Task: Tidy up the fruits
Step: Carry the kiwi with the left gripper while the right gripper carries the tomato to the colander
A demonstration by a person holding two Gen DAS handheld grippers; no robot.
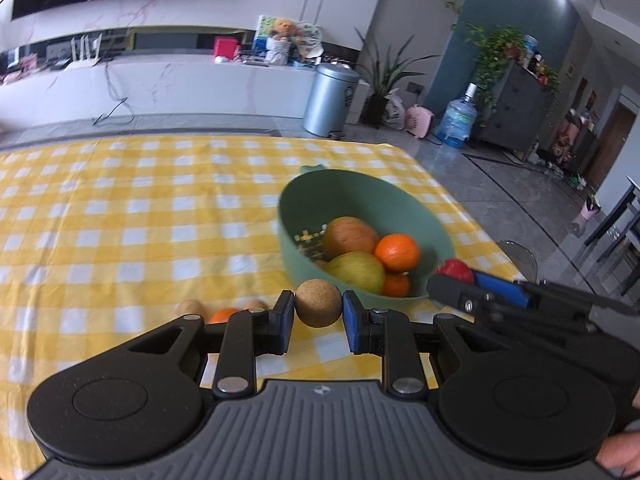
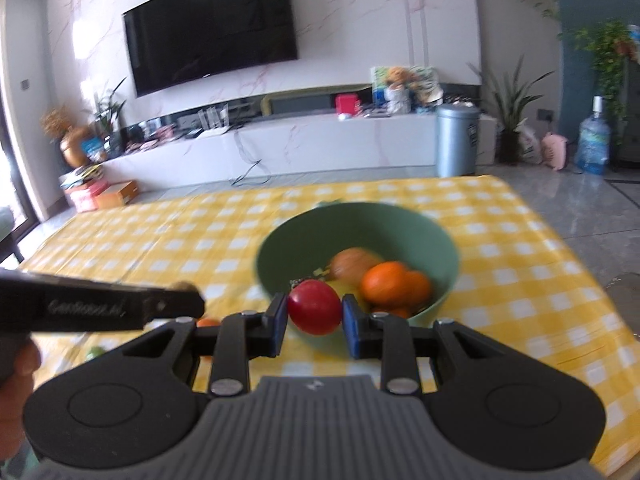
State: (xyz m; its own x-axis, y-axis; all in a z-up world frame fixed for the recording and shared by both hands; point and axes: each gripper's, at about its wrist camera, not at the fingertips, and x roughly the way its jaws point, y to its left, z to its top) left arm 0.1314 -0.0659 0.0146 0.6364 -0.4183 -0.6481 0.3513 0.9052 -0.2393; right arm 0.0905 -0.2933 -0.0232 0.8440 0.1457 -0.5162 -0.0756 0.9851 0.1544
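My left gripper (image 1: 318, 309) is shut on a round brown fruit (image 1: 318, 303), held just in front of the green bowl (image 1: 360, 188). The bowl holds apples (image 1: 350, 236) and oranges (image 1: 397, 252). My right gripper (image 2: 315, 314) is shut on a red fruit (image 2: 314, 312) at the near rim of the green bowl (image 2: 356, 220). The right gripper also shows in the left wrist view (image 1: 460, 280) beside the bowl with the red fruit (image 1: 456, 270). The left gripper's arm crosses the right wrist view (image 2: 100, 306).
Loose on the yellow checked tablecloth (image 1: 120, 220): two brown fruits (image 1: 192, 306) and an orange (image 1: 224, 315) left of my left gripper; a green fruit (image 2: 94, 353) shows in the right wrist view. The table's right edge (image 1: 480, 220) drops to the floor.
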